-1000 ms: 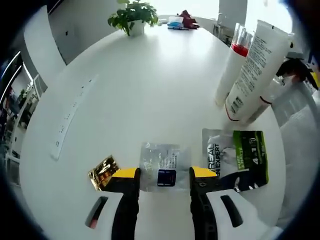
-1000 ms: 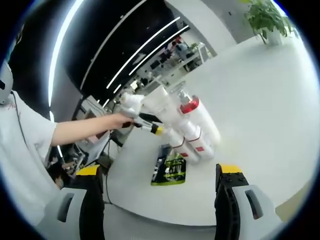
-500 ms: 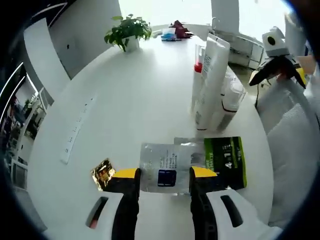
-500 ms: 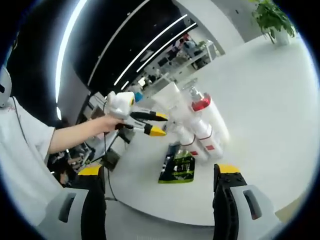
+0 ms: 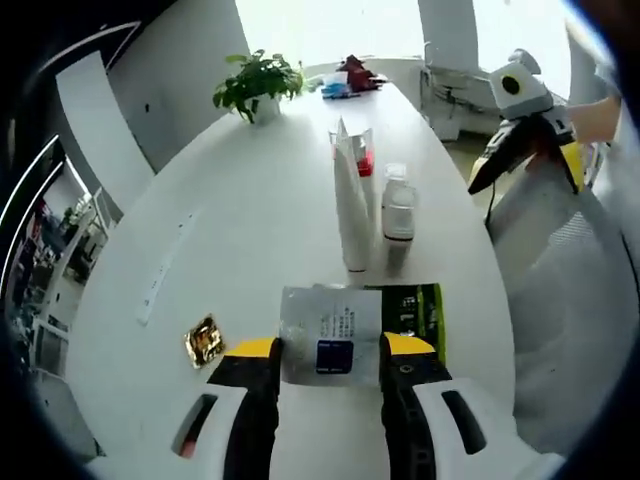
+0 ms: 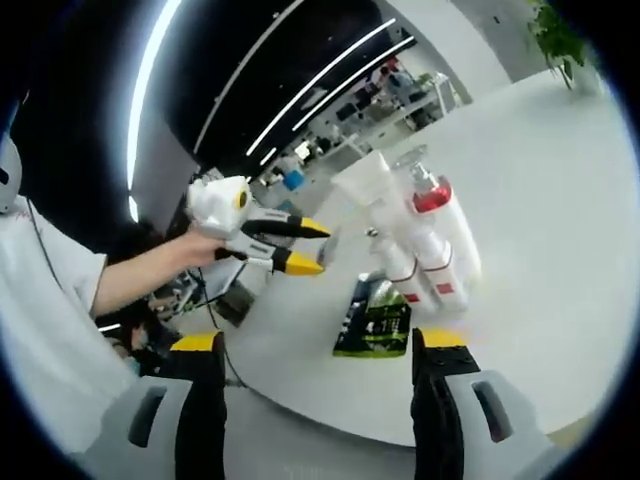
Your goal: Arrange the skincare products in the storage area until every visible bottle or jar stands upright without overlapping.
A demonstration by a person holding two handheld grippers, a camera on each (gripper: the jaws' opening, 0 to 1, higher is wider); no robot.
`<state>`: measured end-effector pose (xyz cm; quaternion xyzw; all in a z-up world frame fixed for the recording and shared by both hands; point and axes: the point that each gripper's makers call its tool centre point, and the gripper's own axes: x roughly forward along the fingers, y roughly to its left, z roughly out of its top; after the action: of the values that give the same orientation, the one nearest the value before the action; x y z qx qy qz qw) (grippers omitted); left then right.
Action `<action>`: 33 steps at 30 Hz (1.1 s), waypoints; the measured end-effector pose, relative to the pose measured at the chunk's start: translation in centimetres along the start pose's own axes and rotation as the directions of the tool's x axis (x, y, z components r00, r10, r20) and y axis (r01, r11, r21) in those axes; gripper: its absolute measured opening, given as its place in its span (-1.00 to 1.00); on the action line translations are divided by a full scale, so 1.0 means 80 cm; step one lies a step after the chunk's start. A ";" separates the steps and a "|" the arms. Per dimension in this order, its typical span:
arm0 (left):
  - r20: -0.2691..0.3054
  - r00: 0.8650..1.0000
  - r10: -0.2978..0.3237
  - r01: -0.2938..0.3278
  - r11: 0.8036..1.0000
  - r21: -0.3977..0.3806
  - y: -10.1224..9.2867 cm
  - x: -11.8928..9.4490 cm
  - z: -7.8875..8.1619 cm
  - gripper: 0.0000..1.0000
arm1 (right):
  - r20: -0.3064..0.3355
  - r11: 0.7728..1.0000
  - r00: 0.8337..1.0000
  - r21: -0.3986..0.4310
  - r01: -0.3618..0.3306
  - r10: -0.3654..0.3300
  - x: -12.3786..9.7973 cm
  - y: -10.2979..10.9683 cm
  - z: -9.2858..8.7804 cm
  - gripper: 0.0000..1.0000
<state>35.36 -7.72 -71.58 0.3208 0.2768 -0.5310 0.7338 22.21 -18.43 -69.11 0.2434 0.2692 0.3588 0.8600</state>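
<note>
Clear sachet (image 5: 331,345) between left gripper (image 5: 329,350) tips (tubes (image 5: 352,200) well beyond).

White tubes (image 5: 352,205) with red bands, black-green sachet (image 5: 410,312), gold packet (image 5: 204,341), white table (image 5: 250,200).

Upright on counter (image 5: 250,200): one white tube (image 5: 350,205), one red-capped bottle (image 5: 366,165), one clear-capped bottle (image 5: 398,210). Flat: one silver sachet (image 5: 330,335), one green-black sachet (image 5: 412,310), one gold packet (image 5: 204,340). One potted plant (image 5: 258,82).
</note>
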 end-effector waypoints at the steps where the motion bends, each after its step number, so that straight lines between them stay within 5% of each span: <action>1: 0.002 1.000 -0.002 0.002 1.000 0.001 -0.004 -0.002 0.001 -0.25 | -0.001 1.000 1.000 -0.001 -0.013 0.013 0.000 0.003 0.000 0.50; 8: 0.017 1.000 0.003 -0.003 1.000 0.030 -0.036 -0.024 0.016 -0.24 | -0.006 0.999 0.999 0.006 -0.052 0.052 0.001 0.013 -0.001 0.37; 12: 0.042 0.999 0.005 -0.006 0.999 0.034 -0.050 -0.037 0.024 -0.24 | -0.067 0.996 0.995 -0.040 -0.075 0.072 0.012 0.029 -0.008 0.31; 17: 0.054 0.999 0.008 -0.012 0.998 0.066 -0.070 -0.053 0.029 -0.24 | 0.013 0.987 0.989 0.068 -0.147 0.147 0.039 0.055 0.005 0.22; 25: 0.076 0.997 0.003 -0.009 0.997 0.082 -0.095 -0.079 0.036 -0.24 | 0.032 0.985 0.988 0.081 -0.155 0.153 0.076 0.079 0.014 0.15; 33: 0.082 0.997 0.017 -0.026 0.994 0.107 -0.120 -0.107 0.043 -0.24 | 0.021 0.975 0.980 0.099 -0.198 0.197 0.095 0.097 0.015 -0.29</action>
<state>23.99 -7.44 -64.68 0.3411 0.2145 -0.5499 0.7316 23.72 -8.19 -65.67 0.3141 0.2567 0.4270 0.8082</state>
